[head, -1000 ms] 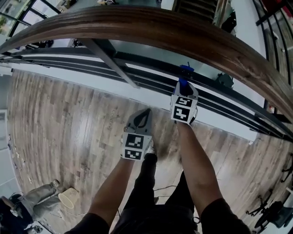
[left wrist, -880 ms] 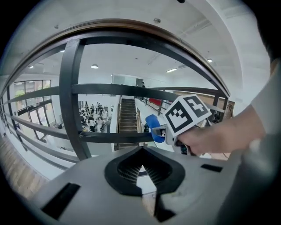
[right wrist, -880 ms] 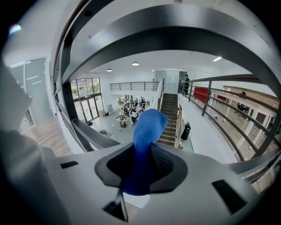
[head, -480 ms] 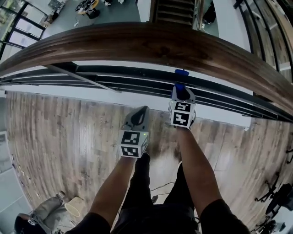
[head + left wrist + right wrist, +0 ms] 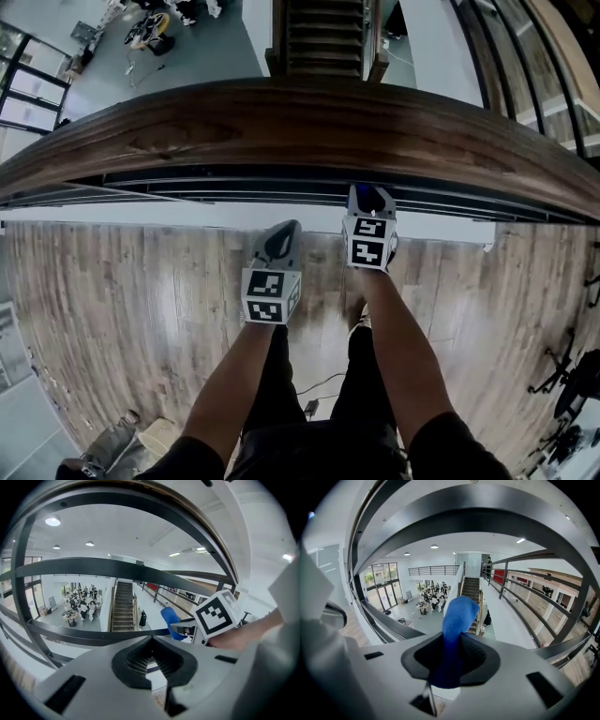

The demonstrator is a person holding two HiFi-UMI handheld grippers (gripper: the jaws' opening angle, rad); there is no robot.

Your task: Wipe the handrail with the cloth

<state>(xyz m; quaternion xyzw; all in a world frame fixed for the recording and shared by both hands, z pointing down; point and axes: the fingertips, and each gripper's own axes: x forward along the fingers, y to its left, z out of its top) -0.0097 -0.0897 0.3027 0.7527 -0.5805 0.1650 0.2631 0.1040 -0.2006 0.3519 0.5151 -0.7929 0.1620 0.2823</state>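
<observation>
The wide brown wooden handrail (image 5: pixel 300 131) curves across the head view above both grippers. My right gripper (image 5: pixel 368 197) sits just under the rail's near edge, shut on a blue cloth (image 5: pixel 458 616) that sticks up out of its jaws. From the left gripper view the cloth (image 5: pixel 169 619) shows beside the right gripper's marker cube (image 5: pixel 218 614). My left gripper (image 5: pixel 280 240) hangs lower and to the left, above the floor and apart from the rail. Its jaws (image 5: pixel 152 660) are shut with nothing between them.
Black metal rails (image 5: pixel 234 183) run beneath the handrail. Beyond the rail is an open hall far below, with a staircase (image 5: pixel 323 33) and people. Wooden floor (image 5: pixel 122 300) lies under me; a bag and a cup (image 5: pixel 155 436) lie at the lower left.
The handrail has come lower and nearer in the head view. Both grippers have moved up towards it, and the cloth's tip is now tucked under the rail's near edge.
</observation>
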